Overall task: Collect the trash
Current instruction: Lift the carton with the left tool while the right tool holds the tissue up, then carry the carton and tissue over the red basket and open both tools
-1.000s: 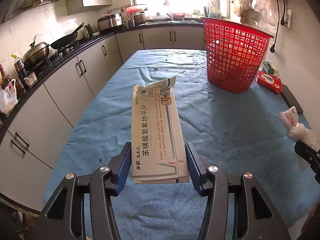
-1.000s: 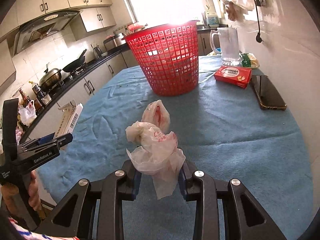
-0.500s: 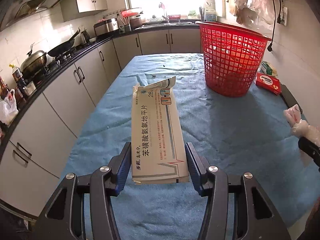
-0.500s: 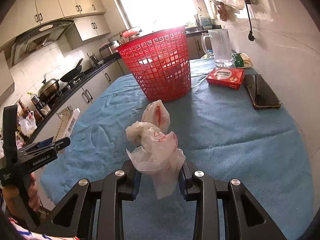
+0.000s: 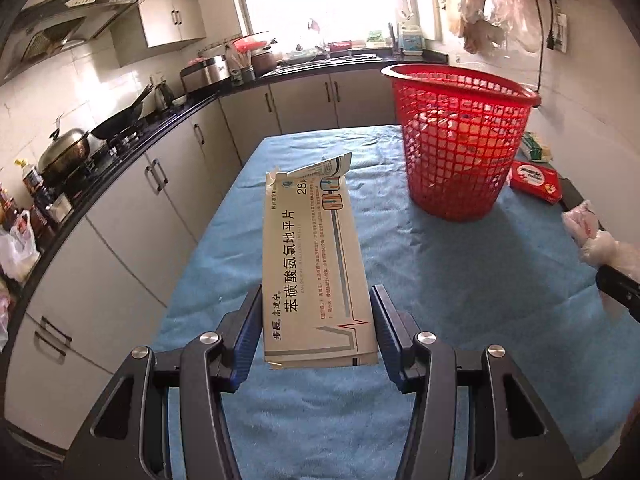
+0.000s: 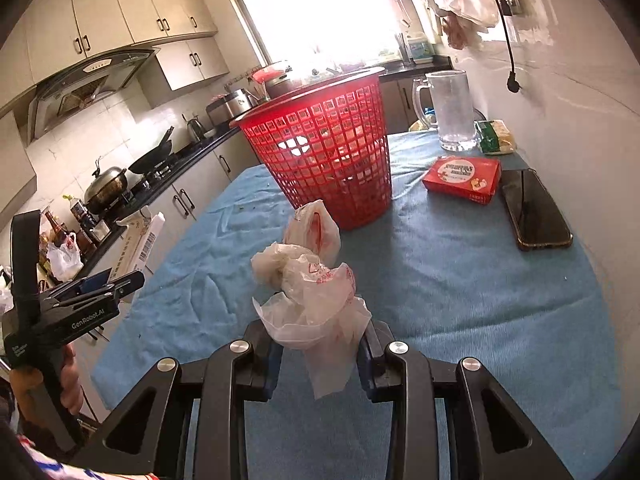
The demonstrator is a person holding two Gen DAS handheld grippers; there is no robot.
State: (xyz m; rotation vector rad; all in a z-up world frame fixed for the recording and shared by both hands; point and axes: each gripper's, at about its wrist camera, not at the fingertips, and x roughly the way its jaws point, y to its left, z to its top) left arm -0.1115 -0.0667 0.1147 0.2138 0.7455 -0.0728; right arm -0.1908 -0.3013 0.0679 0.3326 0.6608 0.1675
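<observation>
Flat cardboard carton [image 5: 316,268] clamped in left tool [image 5: 316,334]; crumpled plastic bag [image 6: 312,284] clamped in right tool [image 6: 320,354].

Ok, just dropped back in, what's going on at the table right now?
A person is clearing trash with two handheld grippers. The left gripper is shut on a flattened medicine box, held above the blue cloth. The right gripper is shut on a crumpled plastic bag. Both point toward the red basket ahead; neither item is in it yet.
</observation>
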